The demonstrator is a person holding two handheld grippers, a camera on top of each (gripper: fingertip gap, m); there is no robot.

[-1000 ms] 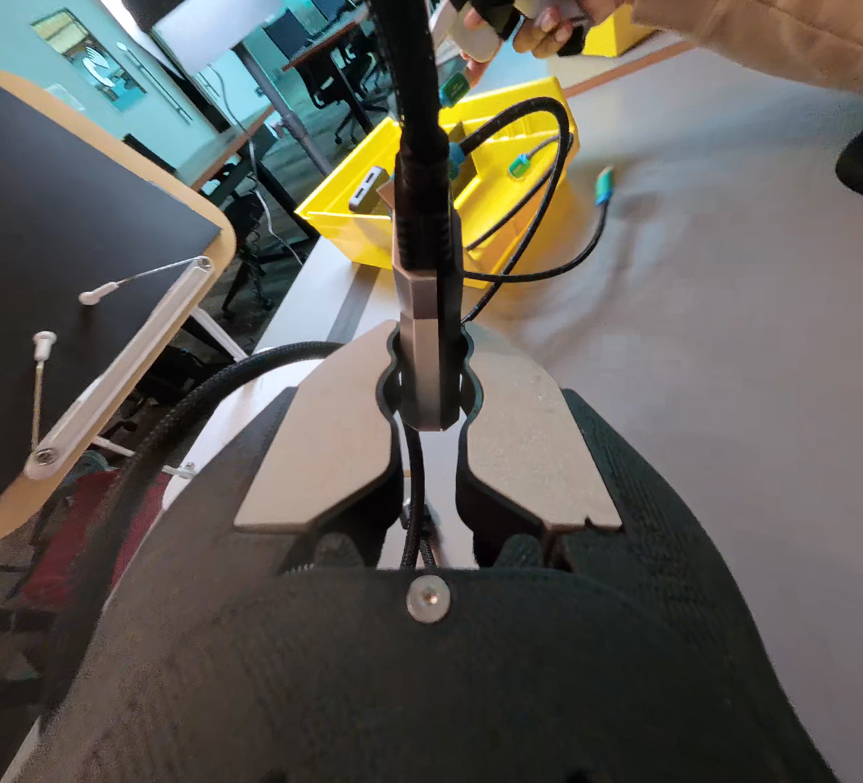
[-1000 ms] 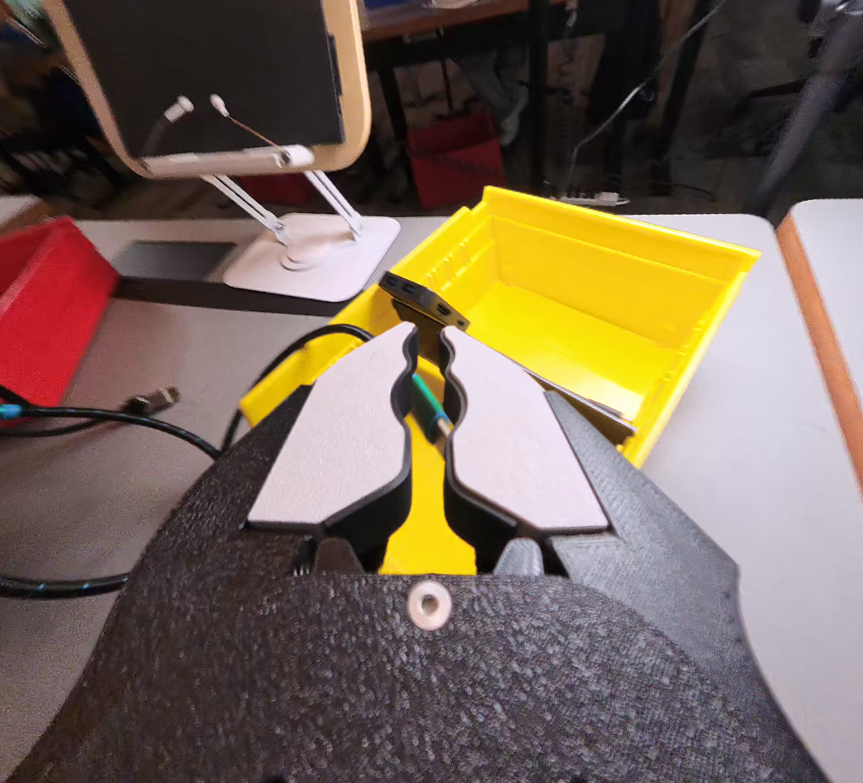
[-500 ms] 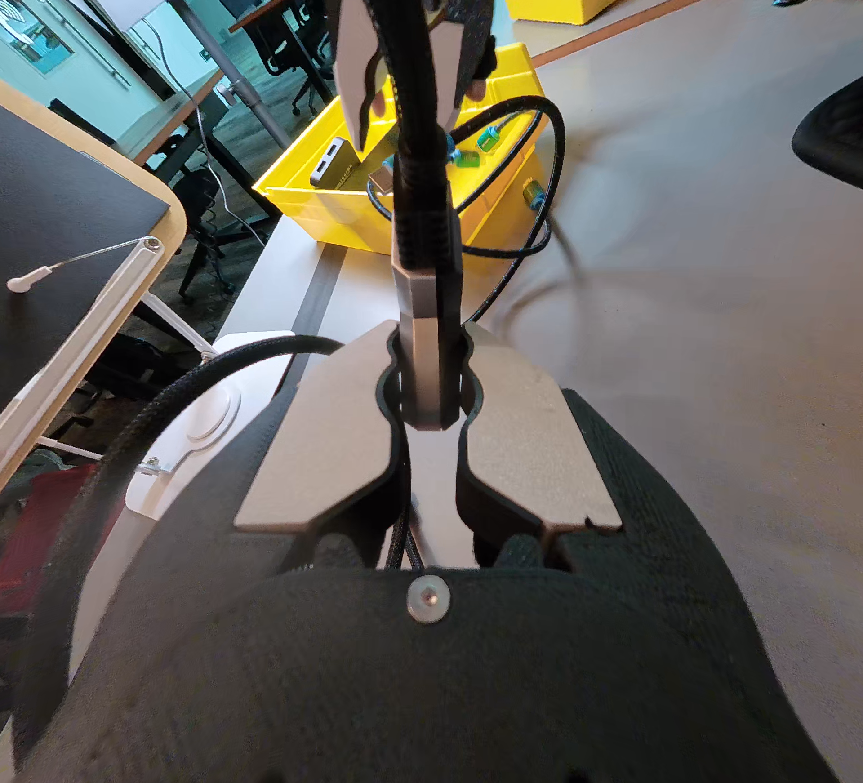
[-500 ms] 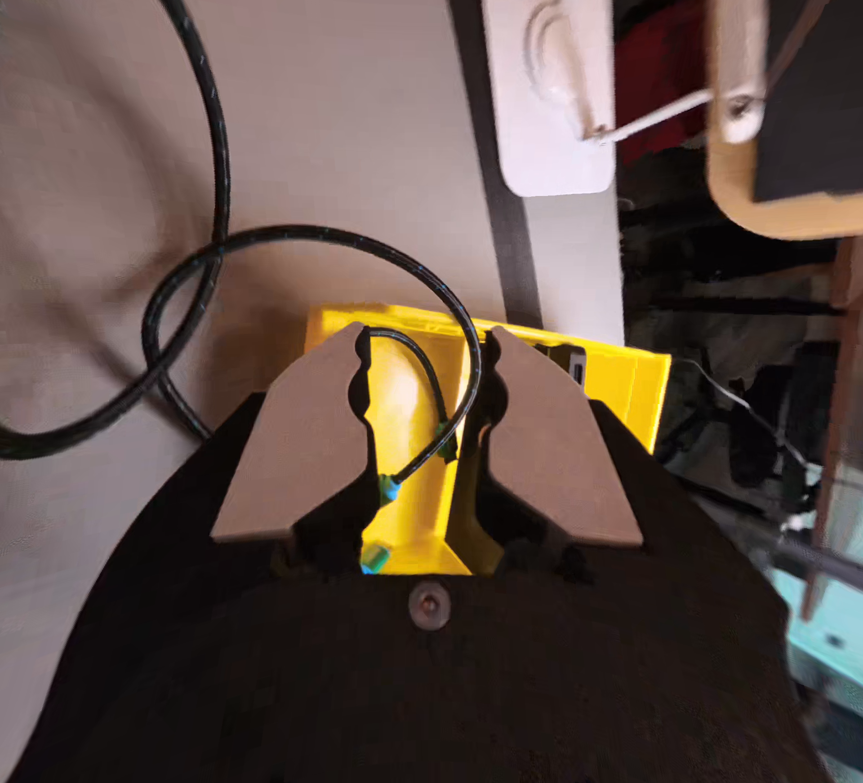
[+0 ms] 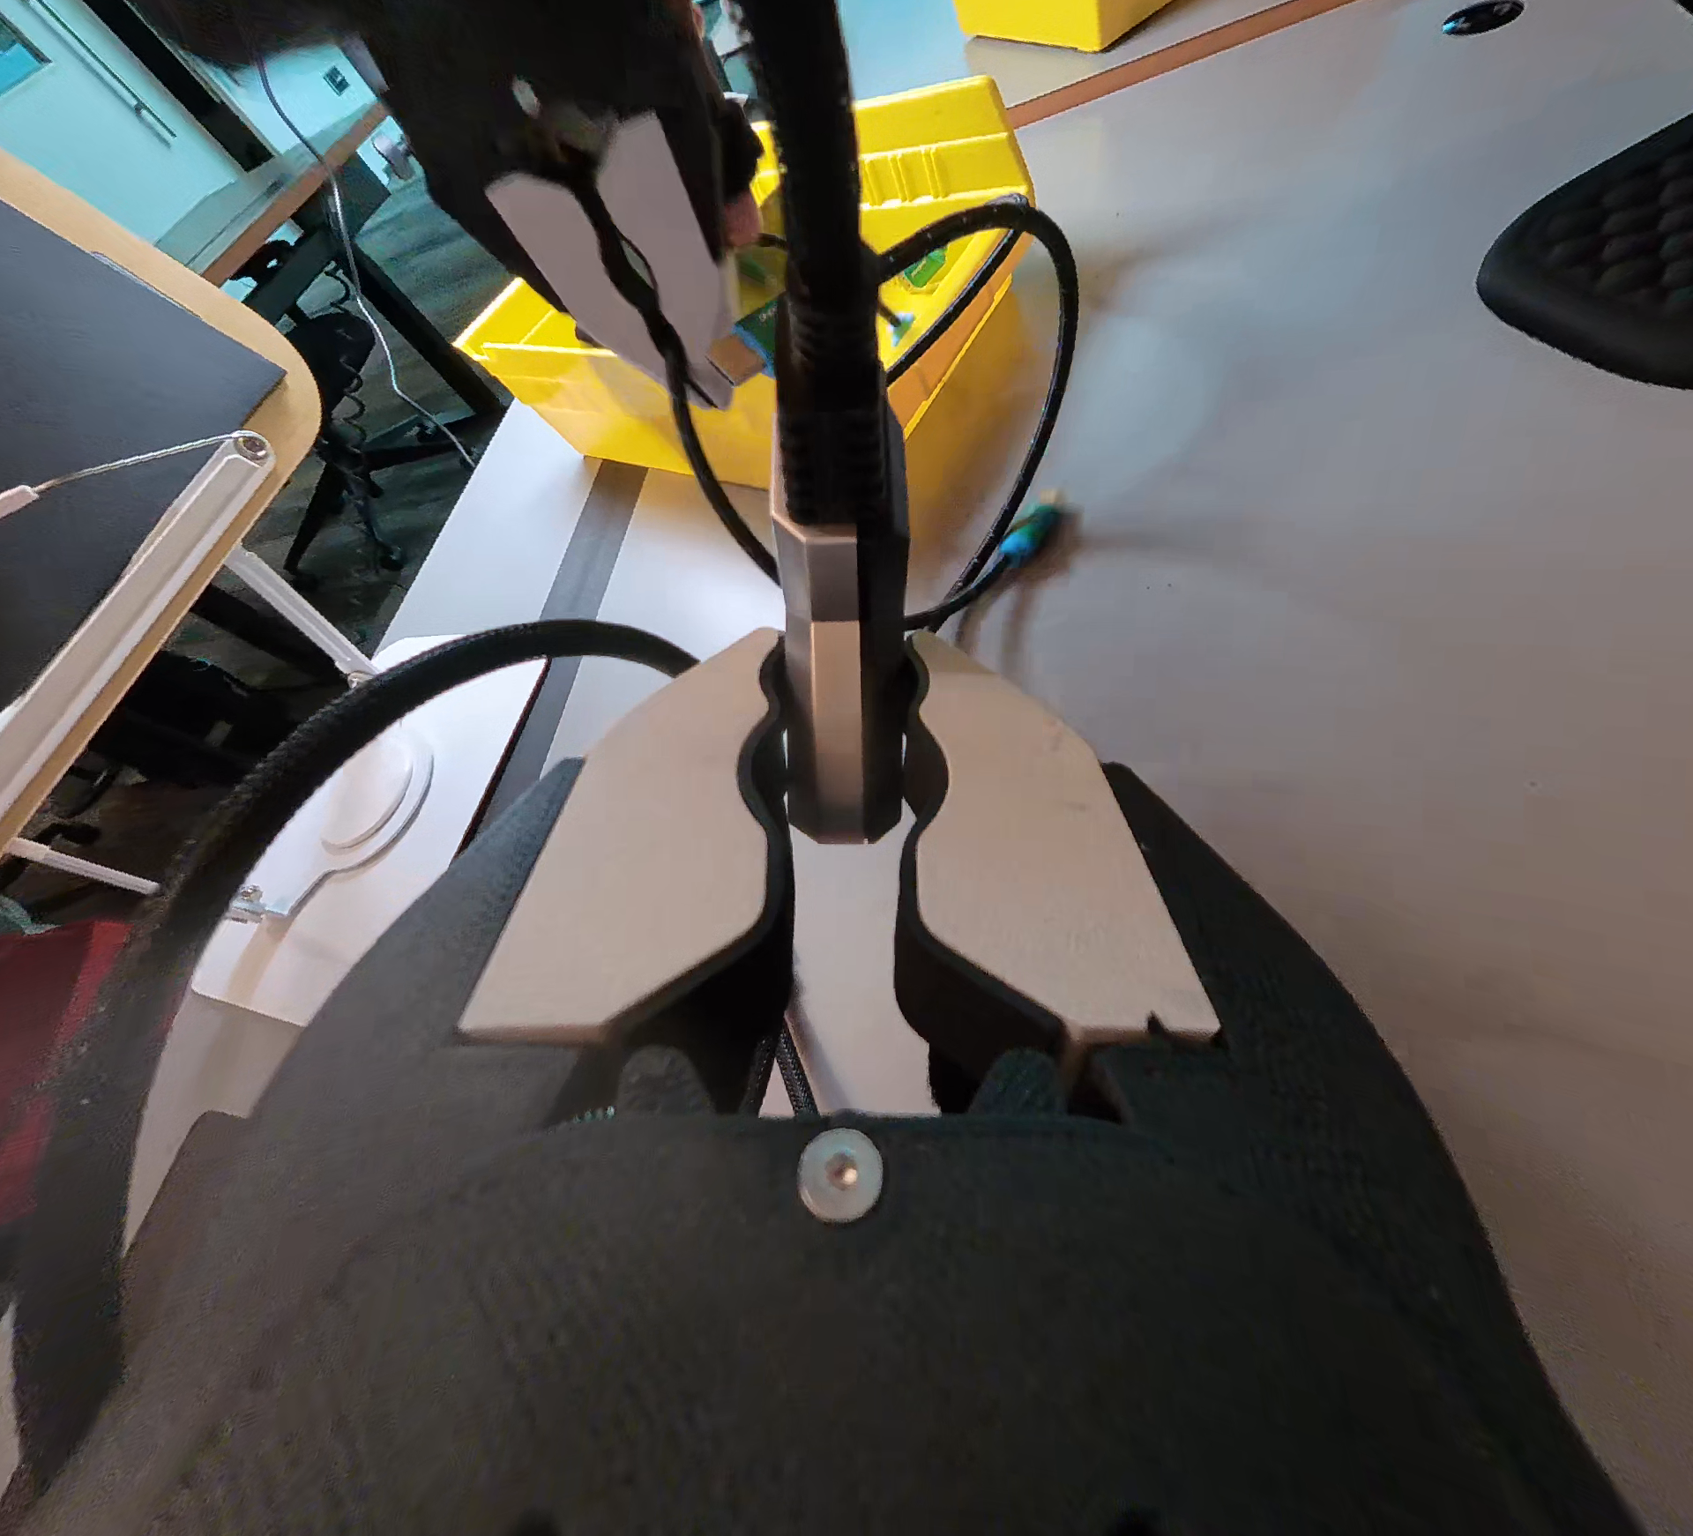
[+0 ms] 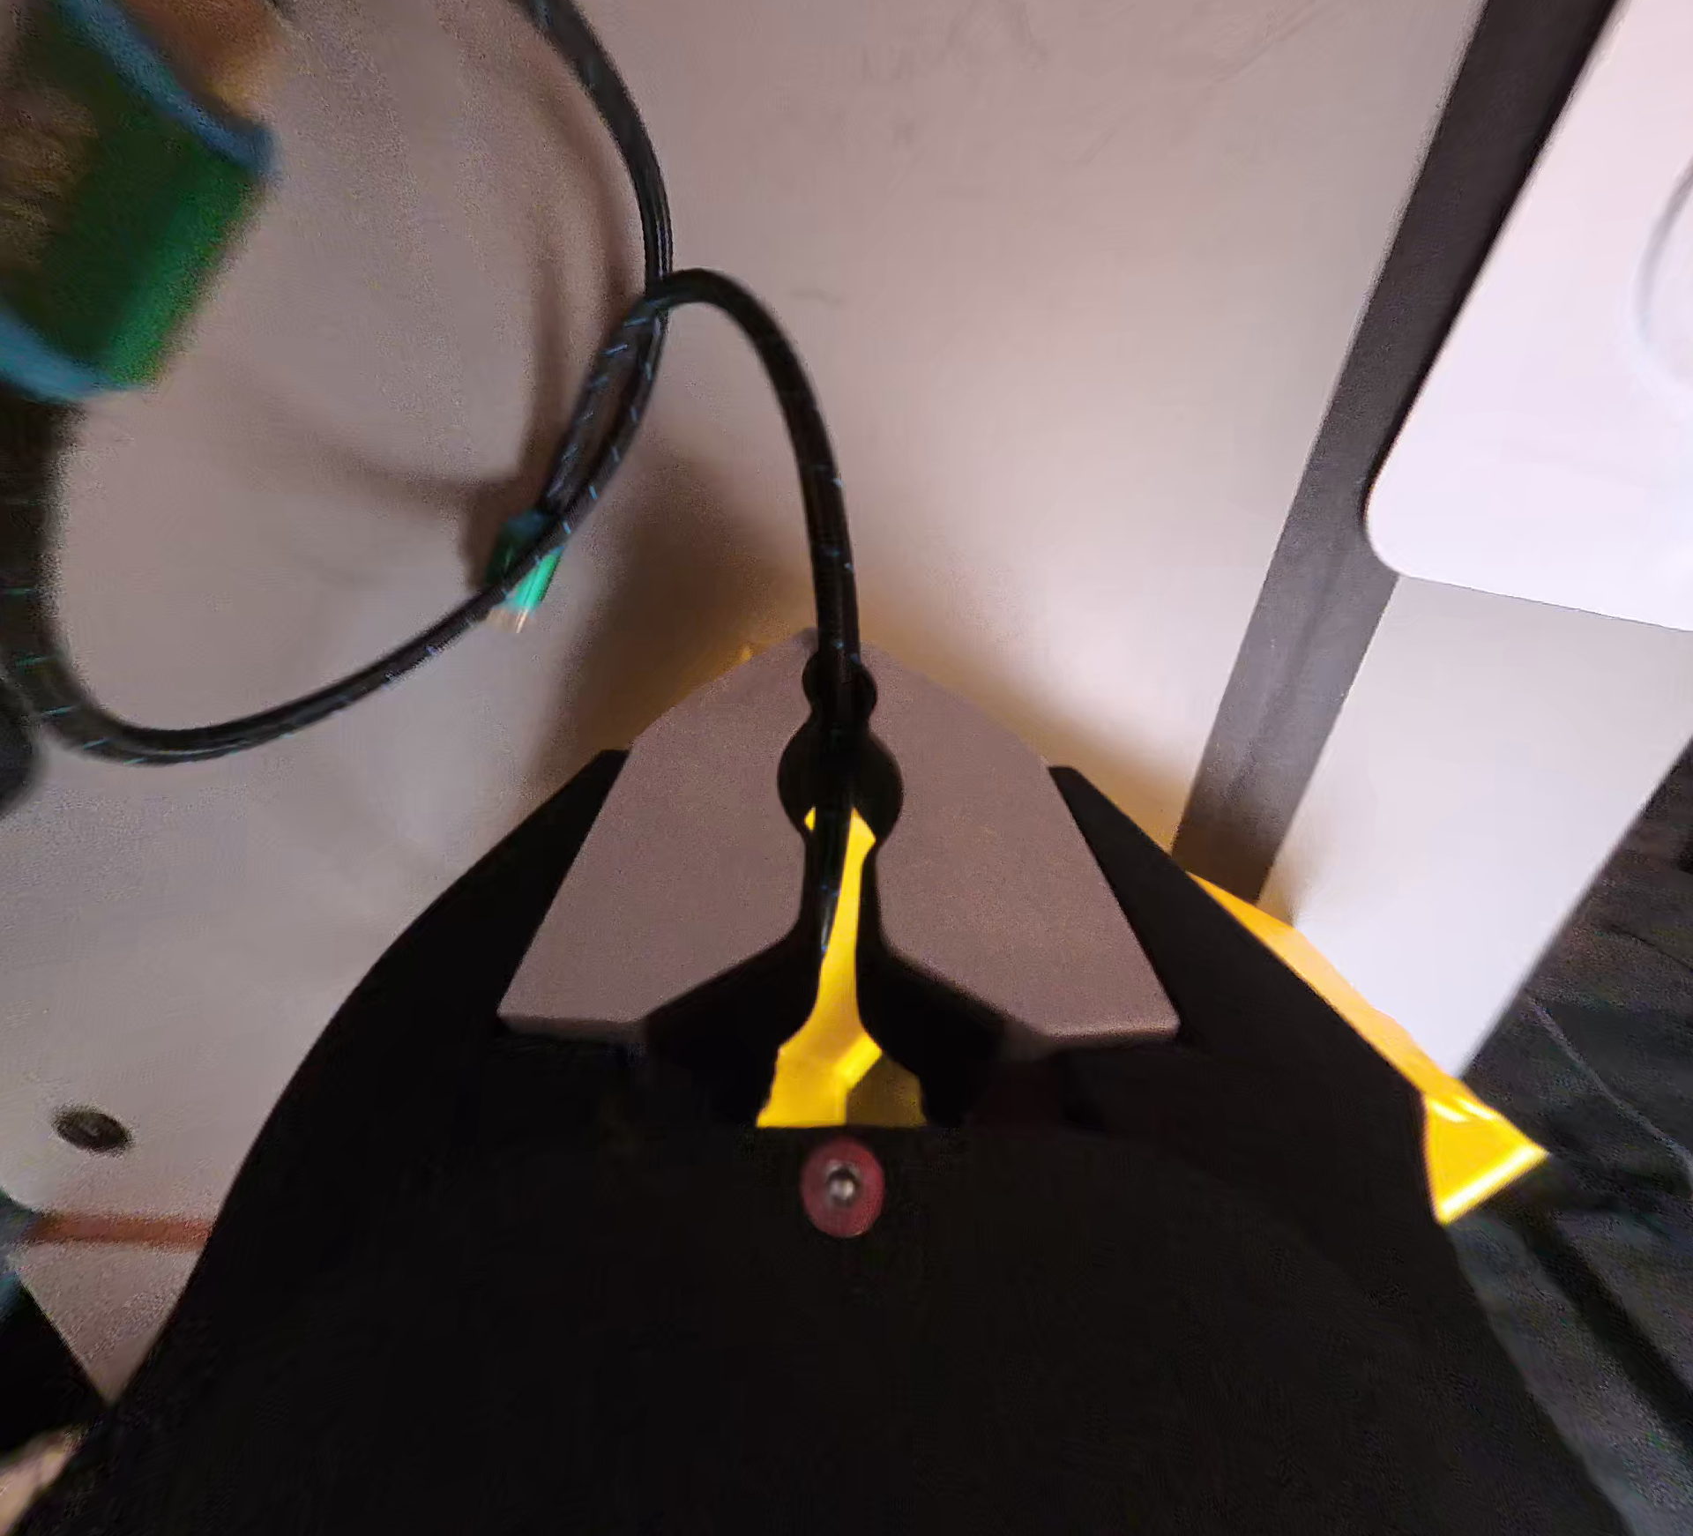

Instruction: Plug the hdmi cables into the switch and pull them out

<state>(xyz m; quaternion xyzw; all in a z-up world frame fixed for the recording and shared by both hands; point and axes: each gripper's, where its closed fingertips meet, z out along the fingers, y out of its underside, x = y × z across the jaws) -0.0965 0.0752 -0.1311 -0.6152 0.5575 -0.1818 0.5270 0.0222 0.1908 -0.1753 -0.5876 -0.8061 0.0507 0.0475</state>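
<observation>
Grey desktop (image 5: 1328,484) spreads under both views, with a tilted dark board on a white stand (image 5: 119,466) at far left and a yellow bin (image 5: 934,145) beyond the middle. Left of centre in the left wrist view, the right gripper (image 5: 705,384) comes down from above, its jaws pinching a thin black cable (image 6: 806,429) just behind a green-sleeved plug (image 5: 747,356) whose metal tip pokes out toward the near right. At centre, the left gripper (image 5: 843,745) has its jaws pressed on a grey metal connector body (image 5: 829,649), long axis running away from the camera, thick braided cable (image 5: 815,118) rising from its far end. A loose green plug (image 5: 1031,530) lies on the desk to the right. The switch itself I cannot pick out. My guess: the right gripper's plug sits nearest the grey body, just left of it, and would need its tip turned to line up with a port
</observation>
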